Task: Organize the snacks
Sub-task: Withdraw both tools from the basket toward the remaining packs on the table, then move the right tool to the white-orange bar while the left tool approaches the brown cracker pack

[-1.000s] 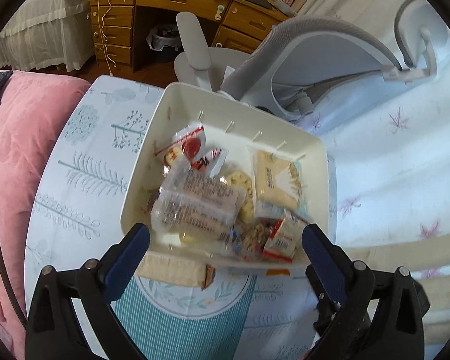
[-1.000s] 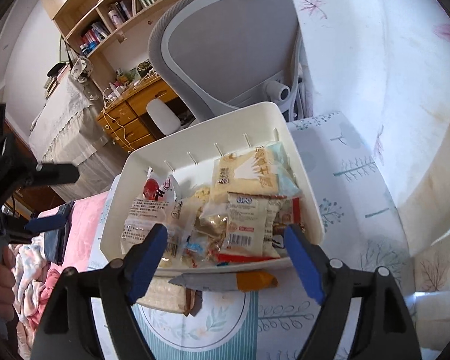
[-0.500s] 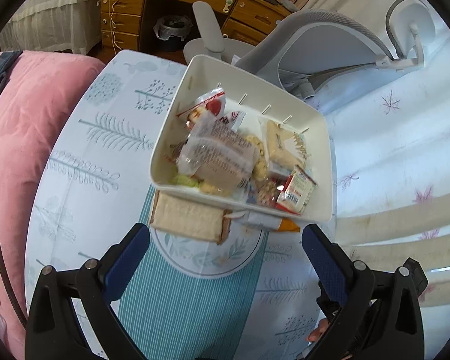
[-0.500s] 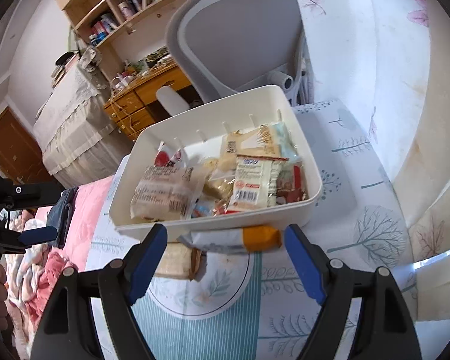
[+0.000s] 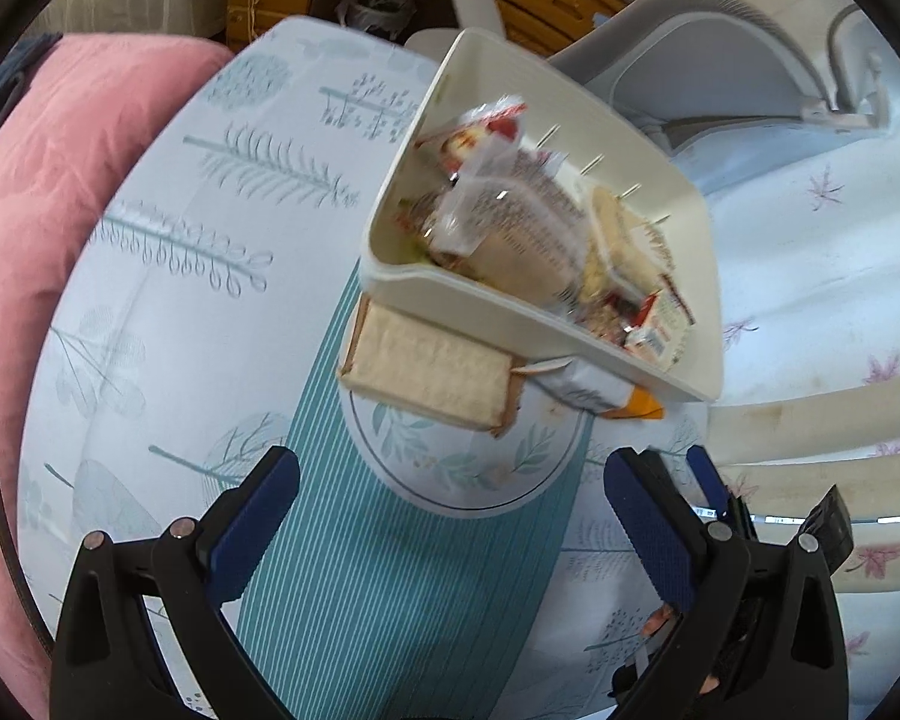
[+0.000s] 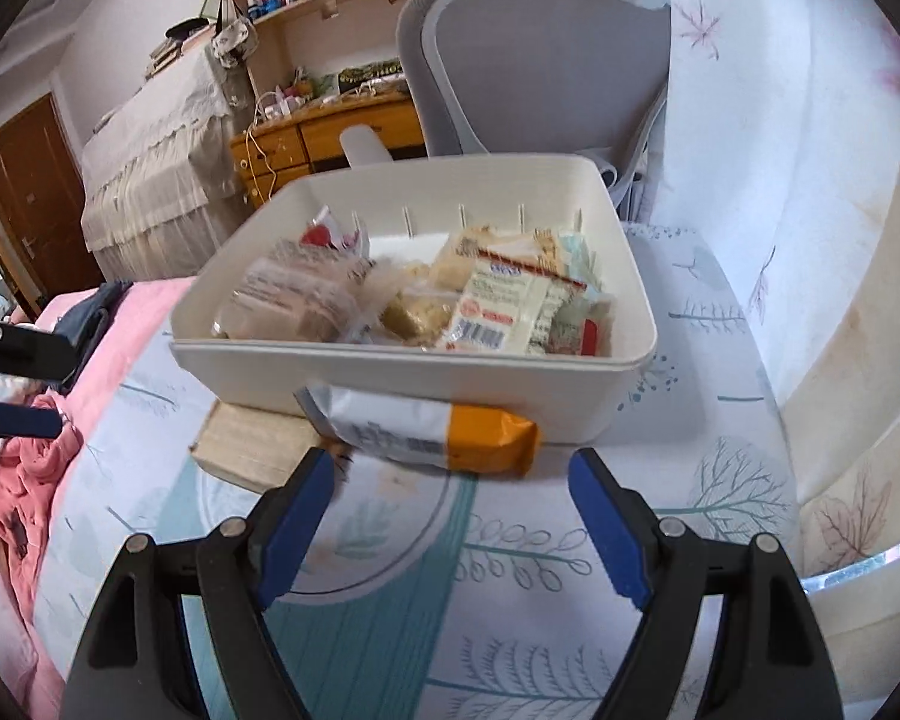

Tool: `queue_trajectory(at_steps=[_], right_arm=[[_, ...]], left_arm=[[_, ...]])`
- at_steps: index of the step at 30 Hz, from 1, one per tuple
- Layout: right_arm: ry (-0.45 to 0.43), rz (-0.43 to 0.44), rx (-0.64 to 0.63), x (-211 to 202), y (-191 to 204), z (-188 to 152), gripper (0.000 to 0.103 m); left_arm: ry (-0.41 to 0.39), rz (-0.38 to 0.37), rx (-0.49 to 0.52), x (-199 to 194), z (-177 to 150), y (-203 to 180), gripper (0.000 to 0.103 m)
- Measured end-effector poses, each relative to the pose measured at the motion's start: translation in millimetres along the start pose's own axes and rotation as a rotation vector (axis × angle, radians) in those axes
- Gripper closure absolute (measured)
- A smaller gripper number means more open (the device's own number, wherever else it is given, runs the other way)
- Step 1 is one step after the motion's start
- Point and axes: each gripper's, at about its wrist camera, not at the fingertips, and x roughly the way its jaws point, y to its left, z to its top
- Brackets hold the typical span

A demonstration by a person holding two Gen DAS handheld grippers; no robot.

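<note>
A cream plastic bin full of several wrapped snacks stands on a round table covered with a leaf-print cloth. In front of it lie a beige cracker pack and a white-and-orange snack bar. My left gripper hovers open above the cloth, short of the cracker pack. My right gripper is open, low over the table, just short of the orange bar. Nothing sits between either pair of fingers.
A grey office chair stands right behind the bin. A pink blanket lies left of the table. A wooden desk and bookshelves are further back. White floral curtain hangs at the right.
Both grippers have drawn back from the bin and sunk toward the table. The cracker pack and orange bar, earlier half hidden, now show in front of the bin. Both grippers stay open.
</note>
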Motion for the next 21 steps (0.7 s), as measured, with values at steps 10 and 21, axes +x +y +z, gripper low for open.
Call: queue_trajectory(at_steps=[10,21], right_arm=[[0.012,-0.028,-0.014,33,-23,-5,0.056],[0.020,-0.001,-0.025,37,-40,-4,0.103]], left_arm=[[0.117,0.063,-0.011,65,1,-1,0.002],[0.186,0.177,0.042,119,13,-25,0.002]])
